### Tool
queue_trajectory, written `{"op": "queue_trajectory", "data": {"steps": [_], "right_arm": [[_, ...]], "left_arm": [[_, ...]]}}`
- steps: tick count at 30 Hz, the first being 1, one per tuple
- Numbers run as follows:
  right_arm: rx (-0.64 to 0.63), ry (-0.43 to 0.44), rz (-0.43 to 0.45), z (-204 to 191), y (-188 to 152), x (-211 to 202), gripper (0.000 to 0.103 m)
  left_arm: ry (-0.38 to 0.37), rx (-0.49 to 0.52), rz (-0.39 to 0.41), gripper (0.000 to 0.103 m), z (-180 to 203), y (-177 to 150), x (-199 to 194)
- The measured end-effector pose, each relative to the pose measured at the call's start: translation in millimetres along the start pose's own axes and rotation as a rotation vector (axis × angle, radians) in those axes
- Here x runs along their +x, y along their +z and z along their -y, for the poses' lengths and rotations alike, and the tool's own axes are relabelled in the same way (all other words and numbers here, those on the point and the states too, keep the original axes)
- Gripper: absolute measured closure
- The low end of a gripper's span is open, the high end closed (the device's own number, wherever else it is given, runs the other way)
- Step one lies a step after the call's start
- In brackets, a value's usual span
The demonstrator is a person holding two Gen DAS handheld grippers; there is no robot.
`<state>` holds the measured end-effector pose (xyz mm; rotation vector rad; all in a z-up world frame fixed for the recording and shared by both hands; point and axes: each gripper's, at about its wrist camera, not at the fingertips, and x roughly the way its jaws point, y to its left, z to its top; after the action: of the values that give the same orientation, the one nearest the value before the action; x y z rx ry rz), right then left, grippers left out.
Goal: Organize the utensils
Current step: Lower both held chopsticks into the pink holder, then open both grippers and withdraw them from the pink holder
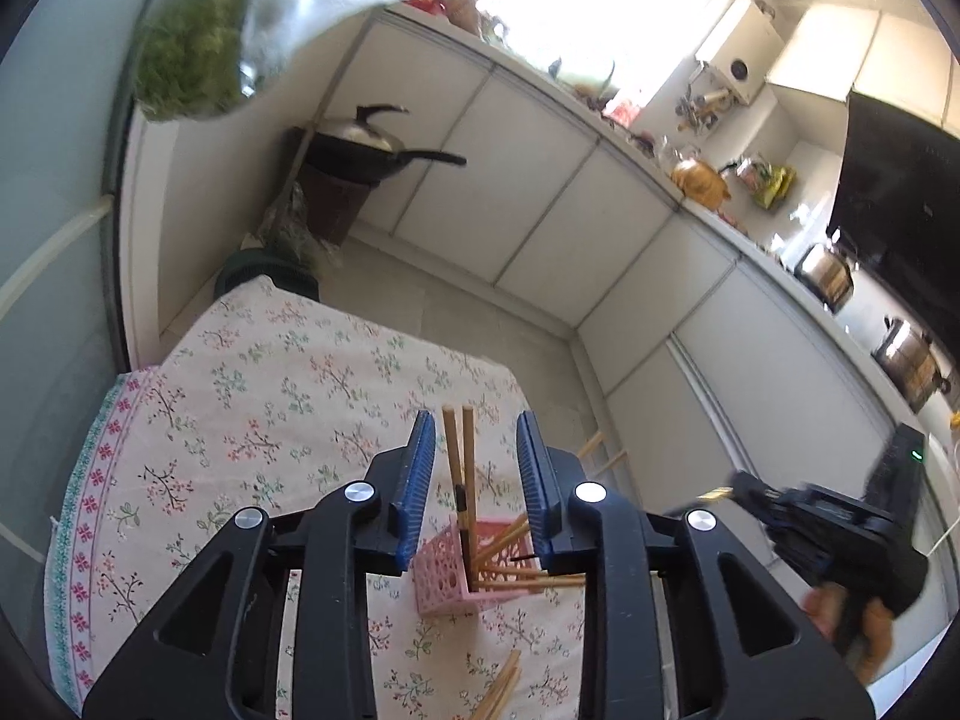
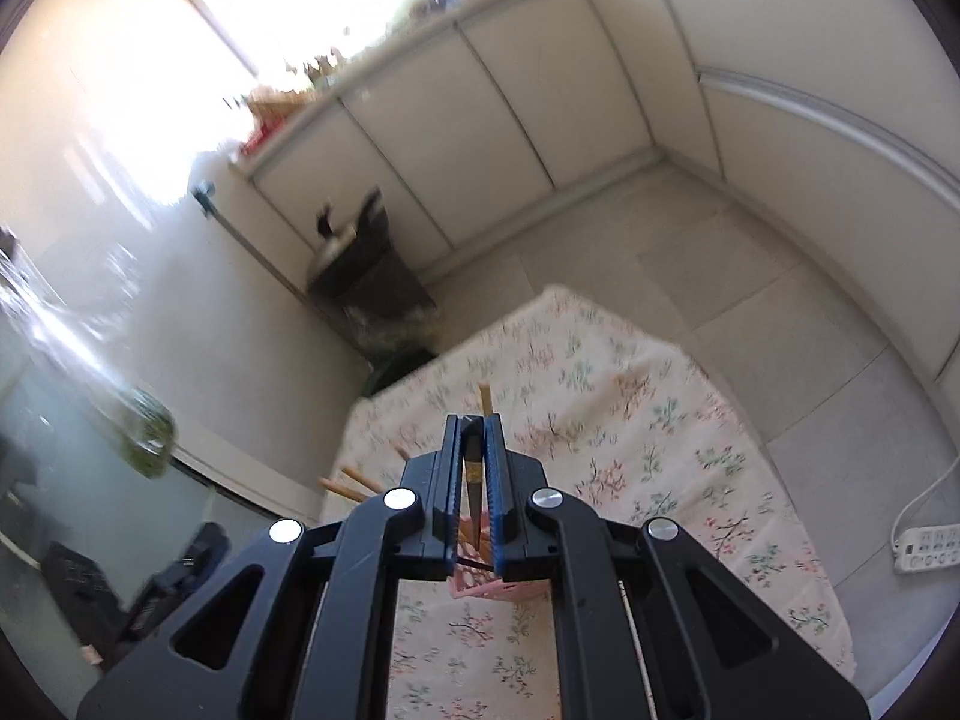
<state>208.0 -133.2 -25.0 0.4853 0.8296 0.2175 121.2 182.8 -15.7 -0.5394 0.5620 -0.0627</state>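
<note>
A pink lattice basket (image 1: 447, 579) stands on the floral tablecloth (image 1: 270, 390) and holds several wooden chopsticks. Two of them (image 1: 468, 450) stand upright between the blue pads of my left gripper (image 1: 475, 420), which is open and touches neither. Others lean out to the right (image 1: 528, 579). My right gripper (image 2: 475, 420) hovers above the basket (image 2: 480, 591), shut on a dark chopstick (image 2: 474, 480) with a gold band. In the left wrist view the right gripper (image 1: 741, 489) is off to the right, a gold tip poking out of it.
Loose chopsticks (image 1: 501, 687) lie on the cloth near me. The table's far edge (image 1: 420, 336) drops to a tiled floor. A wok on a stool (image 1: 372, 150) stands by white cabinets (image 1: 540, 192). A power strip (image 2: 924, 546) lies on the floor at right.
</note>
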Motion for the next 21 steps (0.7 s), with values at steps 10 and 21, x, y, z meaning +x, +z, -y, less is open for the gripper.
{"op": "queue_trajectory", "data": {"steps": [10,21], "right_arm": [[-0.218,-0.136,0.175,-38.0,-25.4,-48.5,0.083],[-0.294,-0.283,0.244,-37.5,-79.4,-78.3,0.065]], "left_arm": [[0.013,0.204,0.049,0.060,52.3,-22.2,-16.0],[0.078,0.341,0.104,0.033,81.8,-53.2,-32.4]]}}
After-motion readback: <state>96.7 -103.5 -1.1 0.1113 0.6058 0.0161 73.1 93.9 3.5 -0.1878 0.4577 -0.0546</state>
